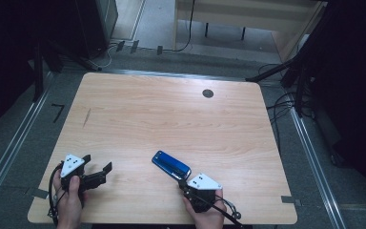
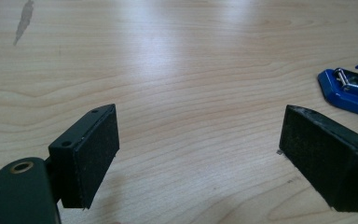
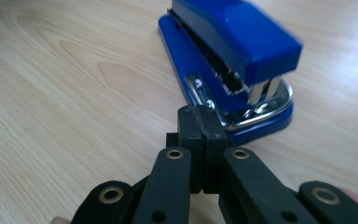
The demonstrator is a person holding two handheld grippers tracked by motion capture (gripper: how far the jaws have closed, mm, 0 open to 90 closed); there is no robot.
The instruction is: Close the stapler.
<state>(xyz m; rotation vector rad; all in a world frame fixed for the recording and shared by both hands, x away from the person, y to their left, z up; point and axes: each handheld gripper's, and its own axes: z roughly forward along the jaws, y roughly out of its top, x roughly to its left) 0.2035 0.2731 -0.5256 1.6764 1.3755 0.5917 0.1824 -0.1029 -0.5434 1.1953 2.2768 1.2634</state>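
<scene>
The right gripper [image 3: 200,116], jaws pressed together and holding nothing, sits at the stapler [image 3: 233,51] base's end. The left gripper [image 2: 200,149] stands wide, empty, well apart. Any handling of the stapler seems barely begun.

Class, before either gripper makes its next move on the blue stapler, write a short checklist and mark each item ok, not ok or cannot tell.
1. Blue stapler lies flat on the table: ok.
2. Right gripper shut, empty, tips right at the stapler's base: ok.
3. Tips touching the base: cannot tell.
4. Left gripper open, nothing between the jaws: ok.
5. Left gripper apart from the stapler: ok.
</scene>
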